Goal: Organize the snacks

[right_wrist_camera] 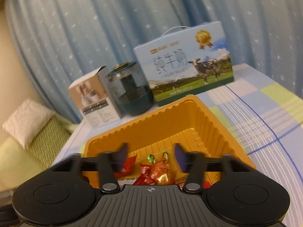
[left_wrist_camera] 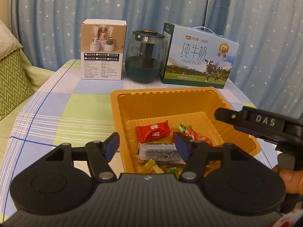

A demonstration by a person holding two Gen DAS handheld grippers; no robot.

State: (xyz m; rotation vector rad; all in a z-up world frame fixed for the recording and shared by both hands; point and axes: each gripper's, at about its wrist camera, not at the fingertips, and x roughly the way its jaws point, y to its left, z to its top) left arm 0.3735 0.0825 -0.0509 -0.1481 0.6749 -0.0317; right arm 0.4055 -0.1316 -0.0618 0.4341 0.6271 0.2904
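Observation:
An orange plastic tray [left_wrist_camera: 170, 102] stands on the checked tablecloth and holds several wrapped snacks: a red packet [left_wrist_camera: 152, 131], a clear-and-white packet [left_wrist_camera: 159, 151], small green and orange candies [left_wrist_camera: 186, 130]. My left gripper [left_wrist_camera: 146, 146] is open and empty, over the tray's near left corner. My right gripper [right_wrist_camera: 150, 158] is open and empty above the tray [right_wrist_camera: 189, 113], over red and orange candies [right_wrist_camera: 157, 172]. It also shows in the left wrist view [left_wrist_camera: 265, 124], over the tray's right rim.
Behind the tray stand a white humidifier box [left_wrist_camera: 103, 51], a dark green glass humidifier [left_wrist_camera: 144, 55] and a blue milk carton [left_wrist_camera: 198, 56]. A starred blue curtain [left_wrist_camera: 151, 9] hangs behind. A green cushion [left_wrist_camera: 11, 83] lies to the left.

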